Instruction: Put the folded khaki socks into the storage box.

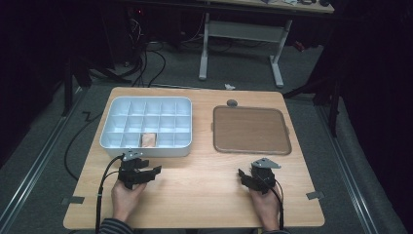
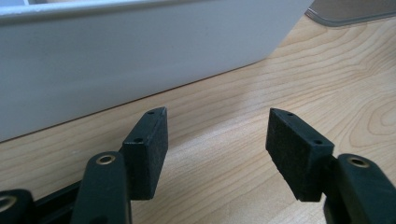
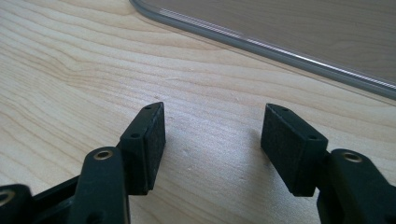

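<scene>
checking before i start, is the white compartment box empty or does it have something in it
Not empty: the white box holds one brownish item in a front-row compartment; the other compartments look bare.

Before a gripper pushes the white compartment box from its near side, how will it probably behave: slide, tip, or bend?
The white compartment box looks like rigid moulded plastic, so it should not bend. It is low and wide, so it will probably slide on the smooth wooden table rather than tip. With one small brown item inside, it is likely light.
</scene>
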### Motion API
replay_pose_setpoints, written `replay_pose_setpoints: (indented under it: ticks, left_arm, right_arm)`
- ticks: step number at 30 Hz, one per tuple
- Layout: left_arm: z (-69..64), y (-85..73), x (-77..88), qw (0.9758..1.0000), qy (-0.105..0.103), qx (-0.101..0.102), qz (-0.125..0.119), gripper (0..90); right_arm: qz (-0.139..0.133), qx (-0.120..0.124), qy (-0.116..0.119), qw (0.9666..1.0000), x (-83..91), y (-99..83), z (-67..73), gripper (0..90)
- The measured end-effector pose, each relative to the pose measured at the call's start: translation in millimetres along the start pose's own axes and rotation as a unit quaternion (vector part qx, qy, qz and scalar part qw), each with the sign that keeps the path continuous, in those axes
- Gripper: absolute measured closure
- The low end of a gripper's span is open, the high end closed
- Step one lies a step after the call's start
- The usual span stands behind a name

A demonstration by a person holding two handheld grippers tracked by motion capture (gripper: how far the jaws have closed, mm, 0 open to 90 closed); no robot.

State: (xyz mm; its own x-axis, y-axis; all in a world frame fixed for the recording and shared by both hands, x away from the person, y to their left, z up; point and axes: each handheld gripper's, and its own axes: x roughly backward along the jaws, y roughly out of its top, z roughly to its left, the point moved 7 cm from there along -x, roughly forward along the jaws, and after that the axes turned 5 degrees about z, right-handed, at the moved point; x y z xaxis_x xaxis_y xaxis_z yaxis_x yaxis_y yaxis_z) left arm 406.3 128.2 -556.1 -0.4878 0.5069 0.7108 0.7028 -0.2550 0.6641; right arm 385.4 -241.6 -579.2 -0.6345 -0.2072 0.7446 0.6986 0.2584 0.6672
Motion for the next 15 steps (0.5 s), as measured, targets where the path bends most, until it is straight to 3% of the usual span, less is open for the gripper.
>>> replay_pose_setpoints:
  ticks: [15]
  left_arm:
    - [4.3, -1.5, -11.0, 0.9998, 0.015, -0.004, 0.008, 39.6]
  right_arm:
    - [0.0, 0.0, 0.0, 1.0, 0.0, 0.0, 0.0, 40.3]
